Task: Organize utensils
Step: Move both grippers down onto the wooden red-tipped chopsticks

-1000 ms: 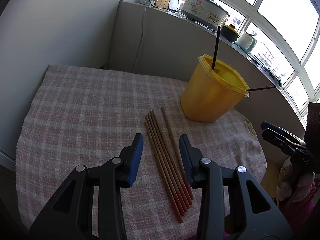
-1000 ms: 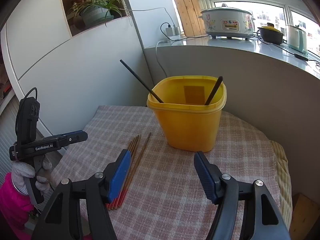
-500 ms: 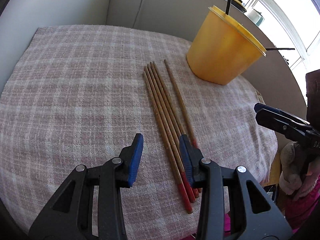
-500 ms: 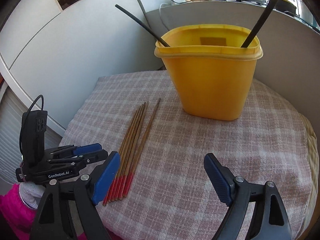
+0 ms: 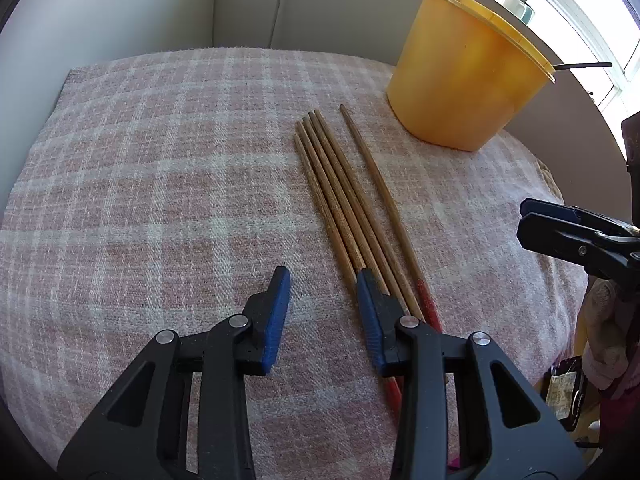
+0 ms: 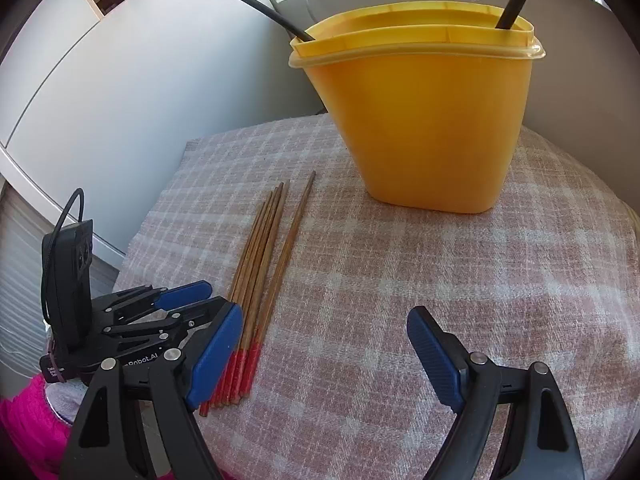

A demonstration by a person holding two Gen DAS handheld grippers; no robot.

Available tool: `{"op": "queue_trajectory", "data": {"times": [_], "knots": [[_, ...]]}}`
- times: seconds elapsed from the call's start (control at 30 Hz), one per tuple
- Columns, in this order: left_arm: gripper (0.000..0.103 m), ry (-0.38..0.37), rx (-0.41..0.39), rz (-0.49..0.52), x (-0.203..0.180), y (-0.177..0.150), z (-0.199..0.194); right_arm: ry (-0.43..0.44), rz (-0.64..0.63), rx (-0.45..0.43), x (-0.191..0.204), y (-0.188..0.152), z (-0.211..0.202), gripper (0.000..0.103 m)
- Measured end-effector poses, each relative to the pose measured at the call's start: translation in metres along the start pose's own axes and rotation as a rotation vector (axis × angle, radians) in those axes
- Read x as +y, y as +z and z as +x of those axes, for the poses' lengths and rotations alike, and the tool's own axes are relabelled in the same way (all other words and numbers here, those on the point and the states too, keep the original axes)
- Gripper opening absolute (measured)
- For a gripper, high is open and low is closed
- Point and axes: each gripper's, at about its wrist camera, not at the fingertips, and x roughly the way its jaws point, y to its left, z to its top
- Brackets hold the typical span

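1. nearest to me, the left claw [image 5: 320, 300] has its blue pads a moderate way apart and narrowing, with only checked cloth [image 5: 160, 200] between them. its right-hand pad sits over the red-tipped ends of the wooden chopsticks [image 5: 340, 208]; i cannot tell whether it touches them.
2. the right claw [image 6: 324, 340] stands wide and holds nothing. the chopsticks' red ends lie just beside its left pad, outside the gap.
3. ahead of both claws, five chopsticks lie flat on the cloth: four bunched together, one a little apart on the tub side.
4. i judge them light, stiff and thin, likely to roll or splay on the cloth. i would grip across the bundle near the red, thicker ends.
5. farthest off, beyond the chopstick points, a yellow tub [image 6: 432, 128] stands upright with two black sticks [image 6: 256, 4] leaning in it.
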Motion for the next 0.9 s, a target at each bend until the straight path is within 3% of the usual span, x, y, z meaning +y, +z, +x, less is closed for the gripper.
{"op": "queue_trajectory", "data": {"times": [0.2, 0.53, 0.9], "knots": [[0.031, 0.026, 0.019, 0.047, -0.003, 0.011, 0.008, -0.015, -0.024, 0.002, 0.005, 0.001, 0.004, 0.086], [0.027, 0.03, 0.039, 0.092, -0.018, 0.027, 0.028, 0.008, -0.01, 0.015, 0.005, 0.006, 0.006, 0.059], [0.025, 0.032, 0.089, 0.097, -0.014, 0.043, 0.046, 0.044, 0.024, 0.059, 0.004, 0.007, 0.013, 0.04]]}}
